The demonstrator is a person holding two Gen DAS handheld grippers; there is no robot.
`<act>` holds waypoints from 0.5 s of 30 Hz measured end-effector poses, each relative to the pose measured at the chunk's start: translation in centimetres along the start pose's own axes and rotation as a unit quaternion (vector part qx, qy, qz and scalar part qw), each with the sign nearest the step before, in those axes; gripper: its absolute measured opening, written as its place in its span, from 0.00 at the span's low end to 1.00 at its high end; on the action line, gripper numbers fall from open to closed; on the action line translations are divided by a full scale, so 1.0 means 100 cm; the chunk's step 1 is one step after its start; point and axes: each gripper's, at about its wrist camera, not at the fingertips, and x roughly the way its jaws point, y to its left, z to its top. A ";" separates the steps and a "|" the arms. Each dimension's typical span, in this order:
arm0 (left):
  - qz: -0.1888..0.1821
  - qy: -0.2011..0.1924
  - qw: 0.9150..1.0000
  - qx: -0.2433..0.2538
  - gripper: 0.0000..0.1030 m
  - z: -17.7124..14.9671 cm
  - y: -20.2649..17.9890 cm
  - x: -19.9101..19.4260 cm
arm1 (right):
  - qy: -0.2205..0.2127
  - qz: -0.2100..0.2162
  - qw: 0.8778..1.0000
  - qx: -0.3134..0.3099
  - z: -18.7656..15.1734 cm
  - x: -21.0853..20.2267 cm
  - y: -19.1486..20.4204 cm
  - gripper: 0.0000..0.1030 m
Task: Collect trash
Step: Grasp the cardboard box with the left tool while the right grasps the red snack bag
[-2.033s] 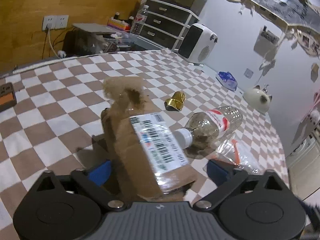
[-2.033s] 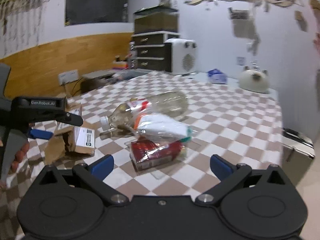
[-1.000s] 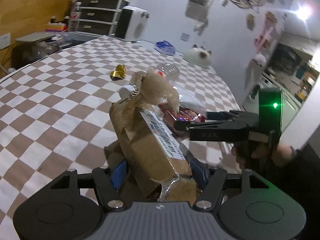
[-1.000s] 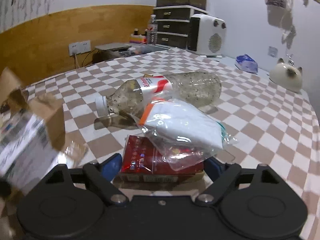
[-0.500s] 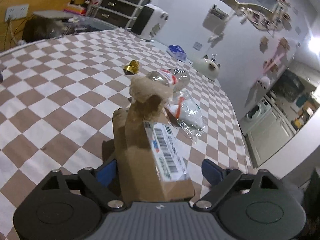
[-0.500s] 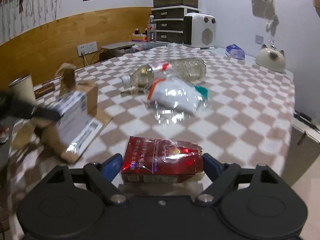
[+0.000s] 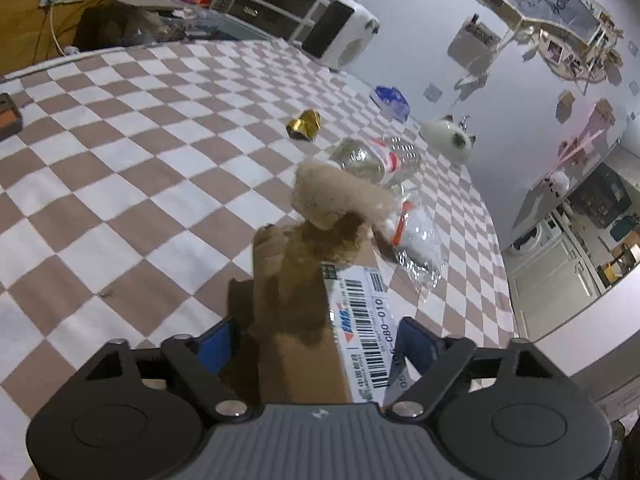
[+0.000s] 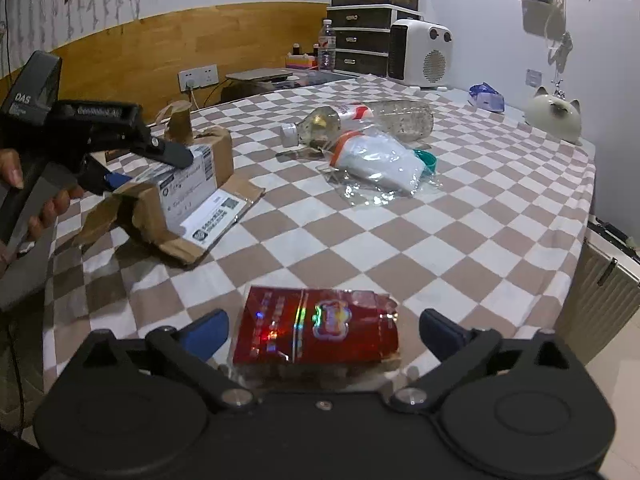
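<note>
My right tongs (image 8: pixel 322 330) are opening around the red packet (image 8: pixel 316 330) at the counter's near edge, pads not touching it; I judge I should centre on it and squeeze its long sides evenly, since the glossy wrap may slip. To the left, my left tongs (image 7: pixel 314 340) are closing on the torn cardboard box (image 7: pixel 304 312), though I cannot tell if the pads press yet. Farther off lie the clear bag (image 8: pixel 376 164) and the plastic bottle (image 8: pixel 360 122) on the checked counter (image 8: pixel 460 240).
</note>
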 end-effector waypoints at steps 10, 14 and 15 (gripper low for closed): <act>0.009 0.006 0.999 0.047 0.60 -0.009 -0.013 0.003 | 0.058 -0.016 0.998 0.036 0.008 0.021 0.001 0.86; 0.014 -0.012 0.997 0.077 0.57 -0.015 -0.024 -0.008 | 0.057 -0.013 0.998 0.032 0.006 0.017 0.004 0.85; 0.014 -0.016 0.996 0.081 0.57 -0.016 -0.026 -0.011 | 0.056 -0.015 0.998 0.032 0.006 0.015 0.005 0.84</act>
